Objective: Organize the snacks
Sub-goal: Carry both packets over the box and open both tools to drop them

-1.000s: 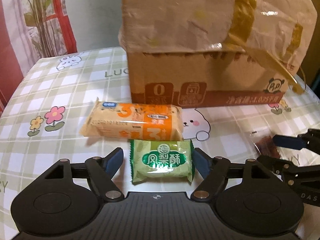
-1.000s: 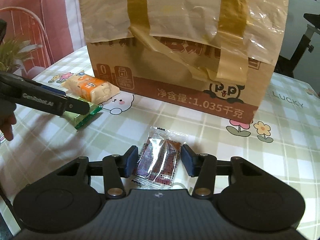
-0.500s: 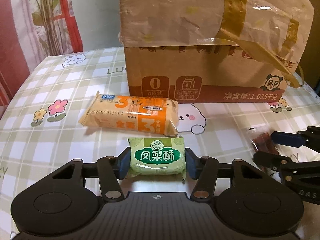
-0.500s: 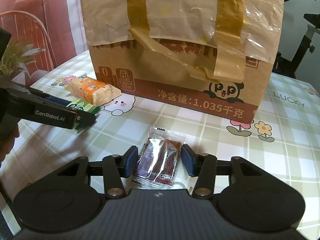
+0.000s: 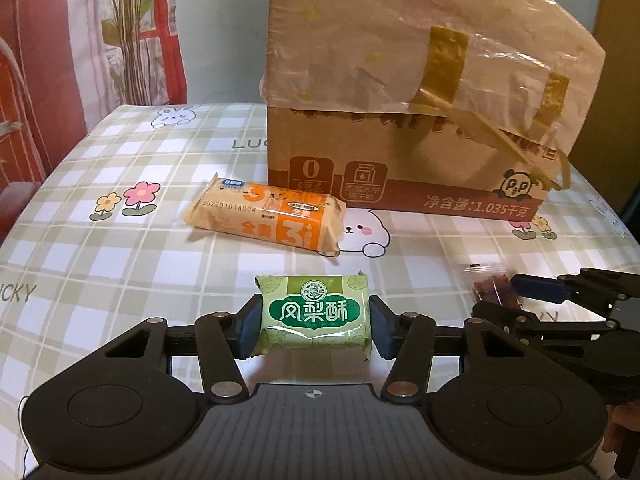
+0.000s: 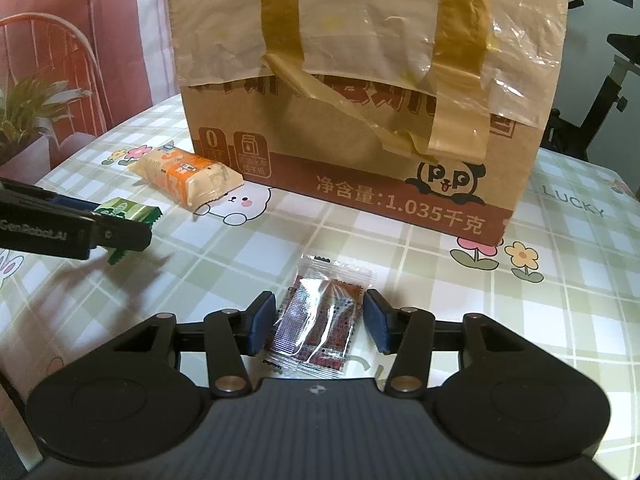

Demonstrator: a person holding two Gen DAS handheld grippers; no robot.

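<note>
My left gripper (image 5: 314, 330) is shut on a green pineapple-cake packet (image 5: 314, 314) and holds it above the table; the packet also shows in the right wrist view (image 6: 128, 216). My right gripper (image 6: 316, 322) is open, with its fingers either side of a clear packet of dark red snack (image 6: 318, 326) that lies on the table; the packet's tip shows in the left wrist view (image 5: 494, 288). An orange biscuit packet (image 5: 268, 214) lies flat near the box; it also shows in the right wrist view (image 6: 188, 176).
A tall cardboard box (image 6: 360, 120) wrapped in plastic with tape handles stands at the back of the checked tablecloth (image 5: 100, 240). A plant and a red panel are beyond the table's left edge.
My left gripper closed on the green packet and lifted it off the table, towards me. The right gripper has stayed around the red packet.
</note>
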